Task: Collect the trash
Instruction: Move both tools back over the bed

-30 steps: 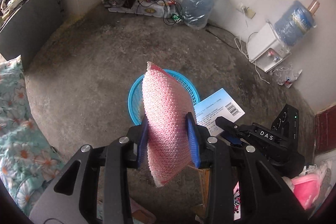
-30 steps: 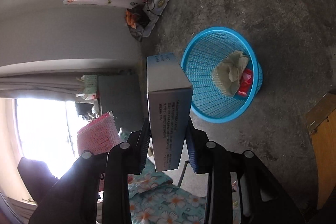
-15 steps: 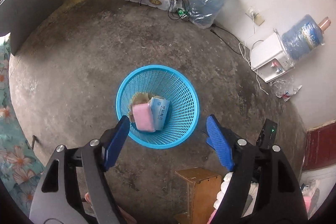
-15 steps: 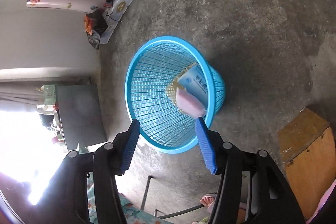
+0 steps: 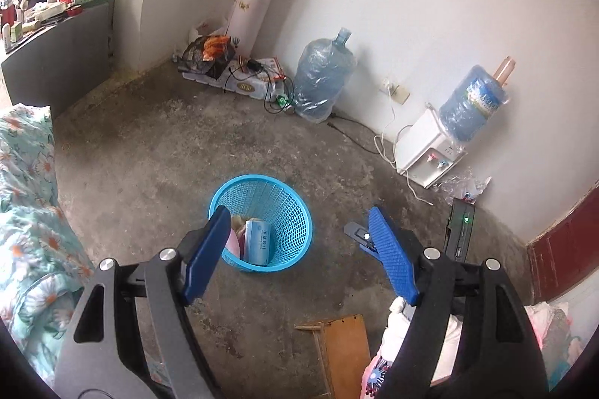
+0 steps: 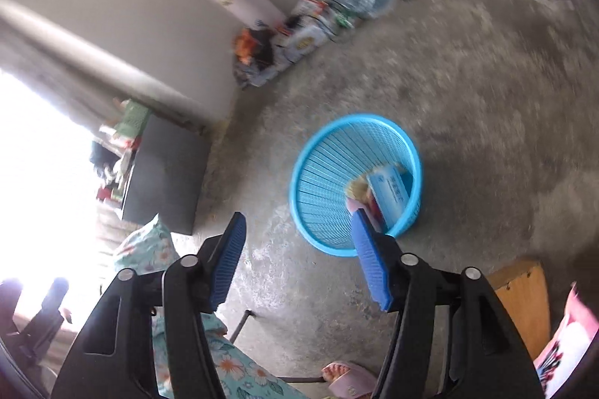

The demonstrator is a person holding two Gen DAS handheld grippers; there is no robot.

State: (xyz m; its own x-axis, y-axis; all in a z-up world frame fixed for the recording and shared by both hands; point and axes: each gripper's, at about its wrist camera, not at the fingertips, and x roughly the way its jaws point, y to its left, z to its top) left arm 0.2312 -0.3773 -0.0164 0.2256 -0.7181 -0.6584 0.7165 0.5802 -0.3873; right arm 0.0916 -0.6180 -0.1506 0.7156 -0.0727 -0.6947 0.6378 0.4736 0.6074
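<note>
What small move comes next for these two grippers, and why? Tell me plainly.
Probably pull both away from the blue basket to look for more trash. The left gripper is open and empty; the right gripper is opening with nothing between its jaws. The pink sponge and the light blue box already lie inside the basket, so nothing is left to drop.

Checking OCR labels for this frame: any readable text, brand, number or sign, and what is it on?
None can be read.
Light blue box in the blue basket: dark print, too small.
Water bottle on the dispenser: label print too blurred.
White box by the wall: gold oval logo, illegible.
</note>
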